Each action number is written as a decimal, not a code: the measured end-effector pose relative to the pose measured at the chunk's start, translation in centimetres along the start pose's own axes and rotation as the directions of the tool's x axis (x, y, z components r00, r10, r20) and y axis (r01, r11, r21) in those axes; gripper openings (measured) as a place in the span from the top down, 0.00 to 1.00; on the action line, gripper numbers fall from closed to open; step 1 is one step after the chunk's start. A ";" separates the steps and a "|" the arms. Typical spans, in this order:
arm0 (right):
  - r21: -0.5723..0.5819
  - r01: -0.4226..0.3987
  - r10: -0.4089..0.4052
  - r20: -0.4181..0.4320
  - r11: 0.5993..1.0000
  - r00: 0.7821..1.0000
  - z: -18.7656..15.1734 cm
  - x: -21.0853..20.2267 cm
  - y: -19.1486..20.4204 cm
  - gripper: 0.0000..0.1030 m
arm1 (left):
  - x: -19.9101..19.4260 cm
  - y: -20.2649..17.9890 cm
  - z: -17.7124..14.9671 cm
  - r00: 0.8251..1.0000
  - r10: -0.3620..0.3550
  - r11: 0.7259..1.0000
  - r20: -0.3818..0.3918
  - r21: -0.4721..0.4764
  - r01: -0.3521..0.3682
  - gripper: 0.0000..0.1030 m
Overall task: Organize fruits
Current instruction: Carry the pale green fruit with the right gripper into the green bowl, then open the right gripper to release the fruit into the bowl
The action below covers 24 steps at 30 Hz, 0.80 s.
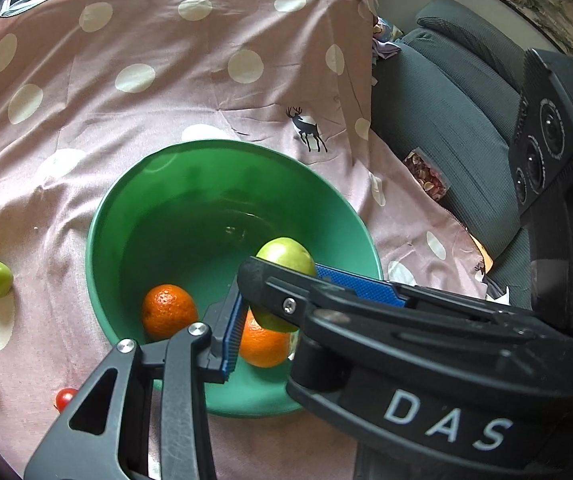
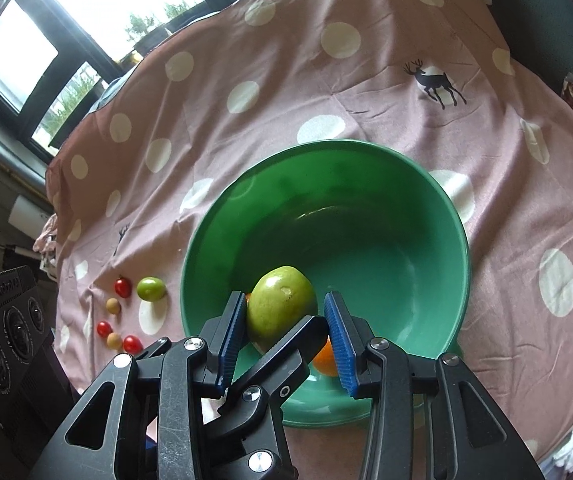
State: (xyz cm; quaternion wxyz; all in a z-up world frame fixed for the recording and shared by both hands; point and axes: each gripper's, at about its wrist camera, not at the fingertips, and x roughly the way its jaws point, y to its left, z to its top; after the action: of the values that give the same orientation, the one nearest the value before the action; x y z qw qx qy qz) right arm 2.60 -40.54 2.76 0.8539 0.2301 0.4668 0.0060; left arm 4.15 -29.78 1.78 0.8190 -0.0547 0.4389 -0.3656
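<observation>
A large green fruit [image 1: 286, 256] [image 2: 282, 300] hangs over the near side of the green bowl [image 1: 98, 240] [image 2: 462, 248]. Both grippers meet around it. My left gripper [image 1: 282, 316] is shut on it. One of its fingers [image 2: 290, 340] lies against the fruit's lower side, and the other blue pad [image 1: 232, 332] shows beside it. My right gripper [image 2: 286, 306] brackets the fruit. Its left pad touches the fruit and its right pad stands a little off. Two oranges [image 1: 168, 312] [image 1: 264, 344] lie in the bowl below.
On the pink dotted cloth [image 2: 366, 100] left of the bowl lie a small green fruit [image 2: 151, 289], cherry tomatoes [image 2: 122, 287] and small tan fruits [image 2: 113, 305]. A grey sofa [image 1: 446, 100] with a snack bag [image 1: 426, 176] stands right of the table.
</observation>
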 end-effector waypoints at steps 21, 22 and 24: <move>0.018 0.038 -0.037 -0.033 0.999 0.999 0.0 0.8 -0.8 0.57 | 1.2 0.4 -0.2 0.999 -0.032 0.999 -0.030 -0.035 0.031 0.68; 0.017 0.038 -0.038 -0.035 0.999 0.999 0.1 0.9 -0.8 0.57 | 1.2 0.5 -0.2 0.999 -0.032 0.999 -0.031 -0.037 0.031 0.68; 0.018 0.040 -0.040 -0.039 0.999 0.998 0.1 1.0 -0.8 0.57 | 1.3 0.5 -0.2 0.999 -0.036 0.999 -0.036 -0.040 0.034 0.68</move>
State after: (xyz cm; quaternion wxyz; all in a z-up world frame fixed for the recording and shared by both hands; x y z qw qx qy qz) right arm 3.03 -41.05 1.68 0.8425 0.2284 0.4877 -0.0110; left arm 4.71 -30.15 0.55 0.8031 -0.0718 0.4598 -0.3721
